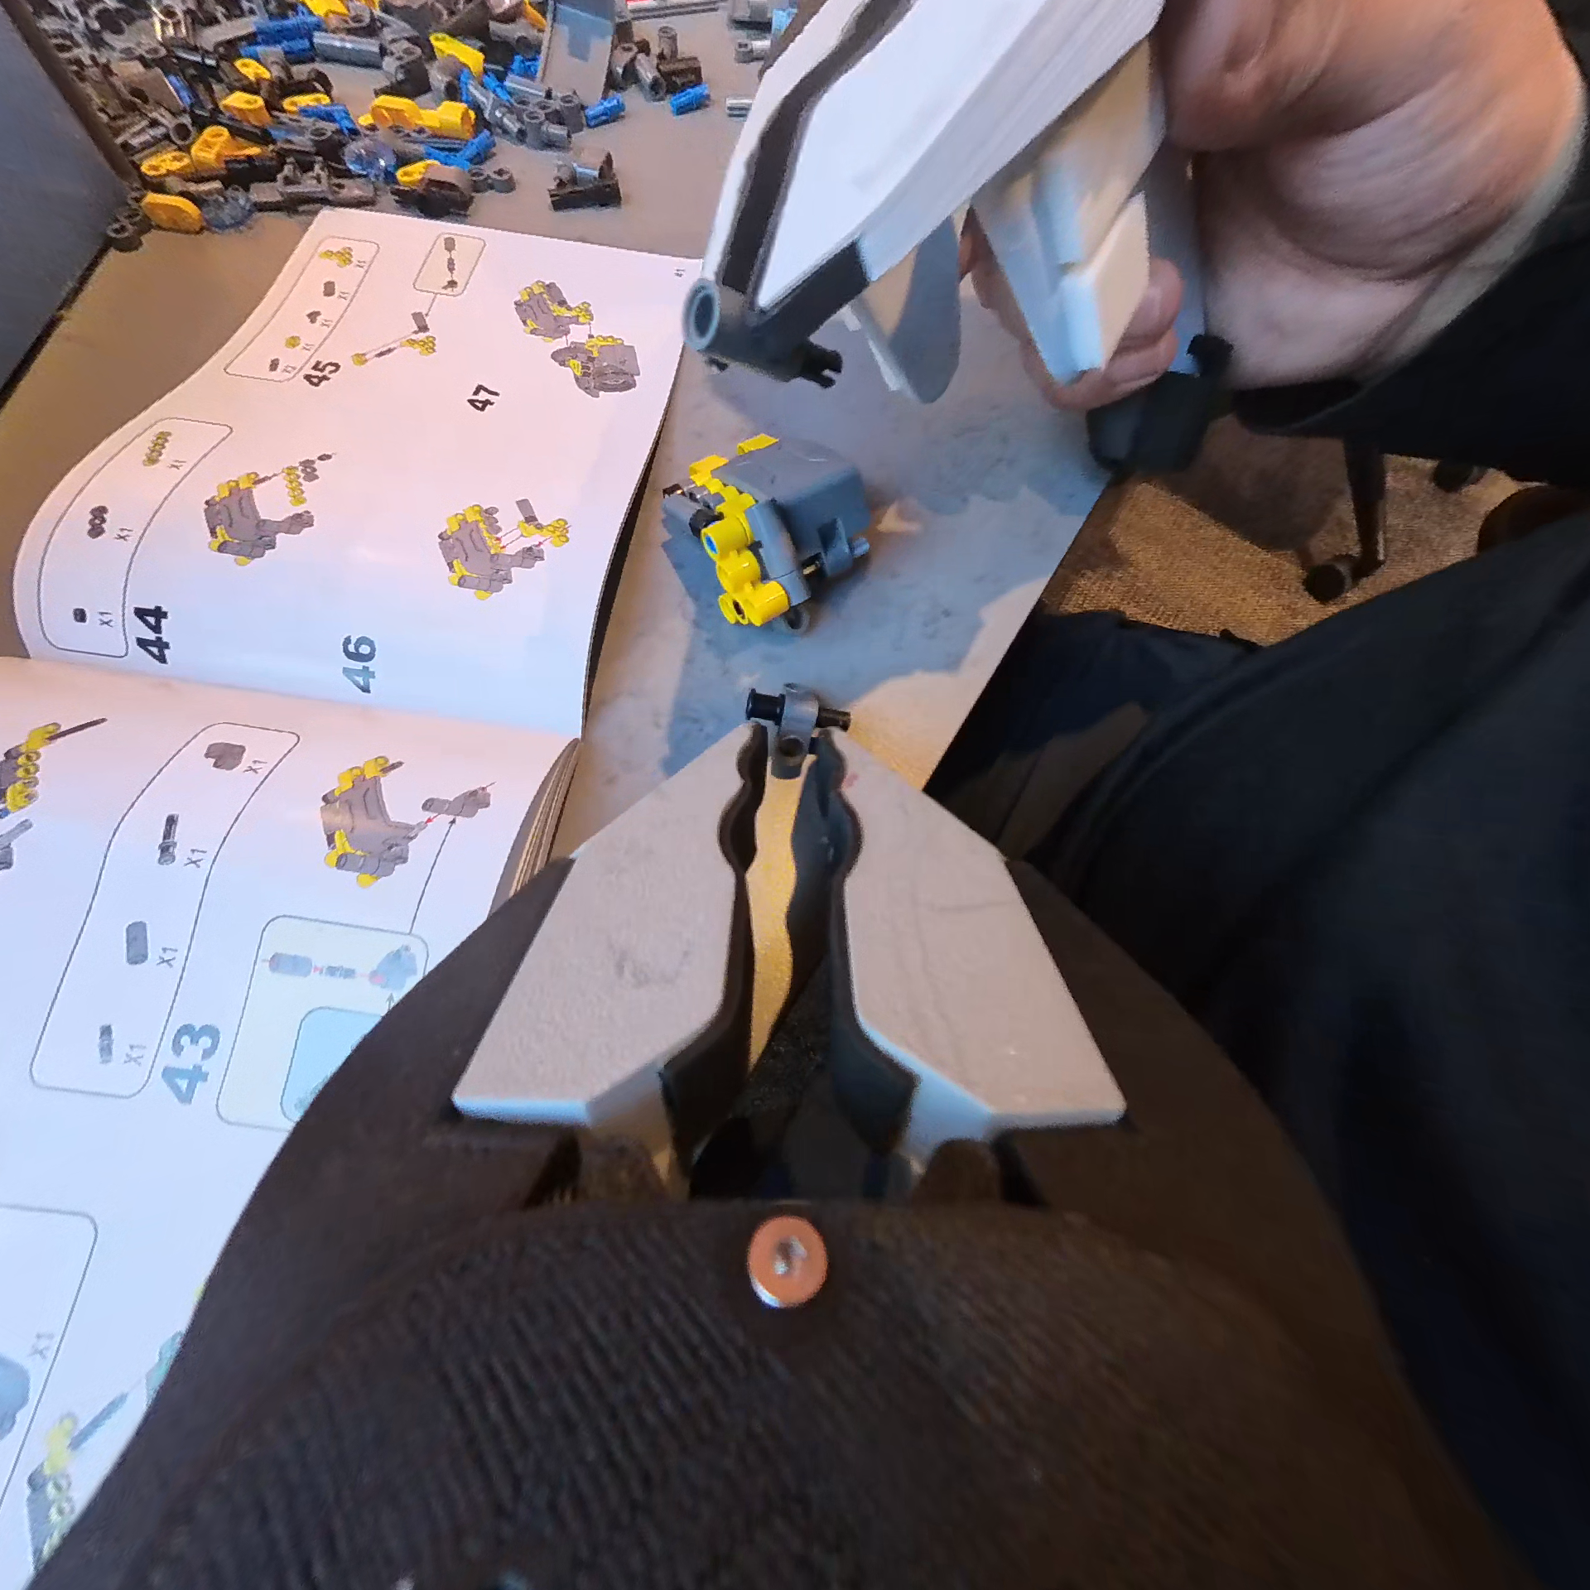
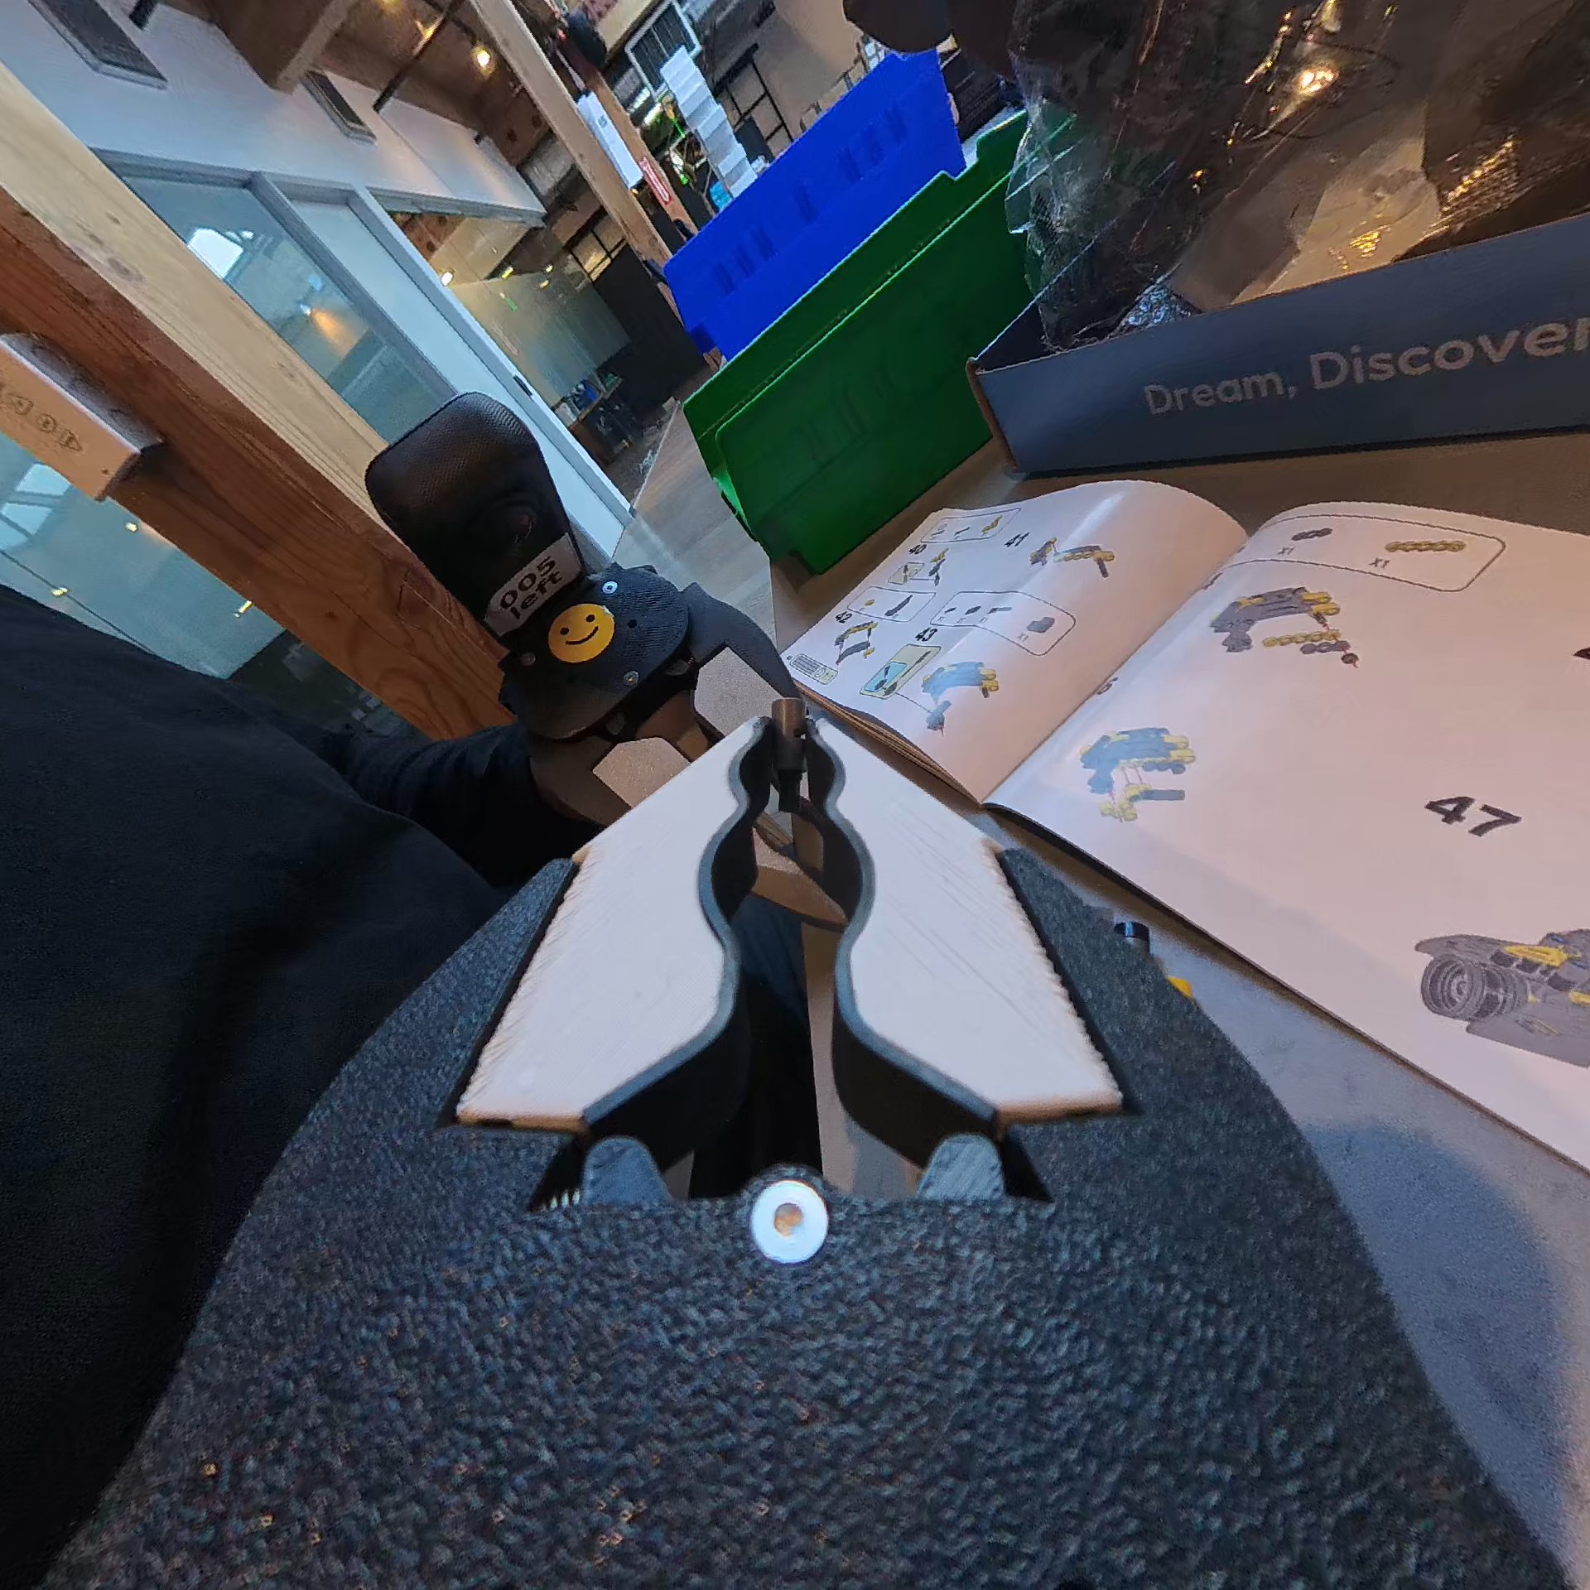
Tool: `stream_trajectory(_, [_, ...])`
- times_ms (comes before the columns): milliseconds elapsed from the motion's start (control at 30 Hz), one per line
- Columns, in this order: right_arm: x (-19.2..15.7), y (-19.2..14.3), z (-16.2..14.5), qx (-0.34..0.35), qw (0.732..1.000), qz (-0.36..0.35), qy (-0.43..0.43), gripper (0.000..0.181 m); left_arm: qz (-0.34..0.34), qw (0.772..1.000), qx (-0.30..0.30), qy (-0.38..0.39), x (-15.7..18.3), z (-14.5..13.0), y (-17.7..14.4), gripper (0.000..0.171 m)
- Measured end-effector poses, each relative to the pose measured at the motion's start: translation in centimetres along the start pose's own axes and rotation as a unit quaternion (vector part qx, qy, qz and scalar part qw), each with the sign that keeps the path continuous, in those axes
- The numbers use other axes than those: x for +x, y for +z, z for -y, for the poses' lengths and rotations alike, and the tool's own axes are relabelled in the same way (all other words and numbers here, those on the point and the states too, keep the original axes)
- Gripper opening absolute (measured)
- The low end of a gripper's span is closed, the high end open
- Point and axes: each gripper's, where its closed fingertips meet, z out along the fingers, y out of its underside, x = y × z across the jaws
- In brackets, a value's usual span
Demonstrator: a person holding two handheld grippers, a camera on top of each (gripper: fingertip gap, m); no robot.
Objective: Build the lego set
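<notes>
My left gripper [image 1: 790, 742] is shut on a small grey connector with a black pin through it [image 1: 796, 716], held just above the grey table [image 1: 946, 482]. My right gripper [image 2: 787, 731] is shut on a dark grey tube piece with a black pin [image 2: 788, 750]; in the left wrist view it [image 1: 731, 331] hangs above the table with that piece [image 1: 757, 331] at its tips, a hand around its handle. A grey and yellow brick assembly [image 1: 766, 533] lies on the table between the two grippers. The left gripper's body [image 2: 551, 594] shows behind the right one's tips.
An open instruction booklet [image 1: 344, 516] lies left of the assembly; it also shows in the right wrist view [image 2: 1204, 731]. A pile of loose yellow, blue and grey bricks [image 1: 344, 112] lies beyond it. Green [image 2: 860, 404] and blue [image 2: 817, 198] bins and a dark box [image 2: 1291, 379] stand at the back. The tips of one gripper are about 8 cm away from the tips of the other.
</notes>
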Motion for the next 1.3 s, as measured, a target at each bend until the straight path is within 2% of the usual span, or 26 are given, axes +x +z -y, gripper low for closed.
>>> stream_trajectory(133, [-0.3, 0.0, 0.0, -0.004, 1.000, 0.004, -0.005, 0.007, 0.003, 1.000, -0.001, 0.001, 0.0, -0.2, -0.6, 0.013])
stream_trajectory(267, [-1.0, 0.3, -0.6, -0.027, 0.999, 0.014, -0.027, 0.007, 0.006, 0.999, 0.030, 0.009, -0.1, 1.0, -2.6, 0.014])
stream_trajectory(367, [-1.6, 0.9, -1.5, -0.059, 0.997, 0.038, -0.012, 0.006, 0.019, 0.995, 0.066, 0.075, 0.0, 3.2, -3.9, 0.014])
stream_trajectory(467, [-1.9, 1.3, -2.7, -0.109, 0.993, 0.054, 0.002, 0.006, 0.023, 0.984, 0.073, 0.158, 0.4, 4.5, -4.6, 0.017])
stream_trajectory(600, [-2.6, 1.2, -4.0, -0.170, 0.983, 0.074, 0.012, 0.006, 0.003, 0.970, 0.056, 0.238, 1.3, 4.5, -4.6, 0.018])
stream_trajectory(733, [-3.1, 1.1, -4.0, -0.186, 0.978, 0.094, 0.031, 0.006, -0.020, 0.948, 0.046, 0.313, 2.6, 4.1, -4.6, 0.014])
stream_trajectory(867, [-3.7, 0.9, -4.3, -0.203, 0.970, 0.120, 0.055, 0.006, -0.033, 0.946, 0.040, 0.319, 3.0, 3.9, -4.3, 0.015])
stream_trajectory(1000, [-3.7, 1.0, -4.8, -0.220, 0.965, 0.128, 0.061, 0.006, -0.039, 0.937, 0.038, 0.344, 3.4, 3.7, -4.2, 0.008])
stream_trajectory(1200, [-3.4, 1.3, -4.9, -0.224, 0.965, 0.126, 0.054, 0.007, -0.040, 0.934, 0.030, 0.353, 3.1, 3.4, -4.3, 0.007])
stream_trajectory(1300, [-2.7, 1.3, -4.8, -0.220, 0.969, 0.104, 0.042, 0.017, -0.029, 0.940, 0.021, 0.339, 2.5, 2.8, -4.2, 0.006])
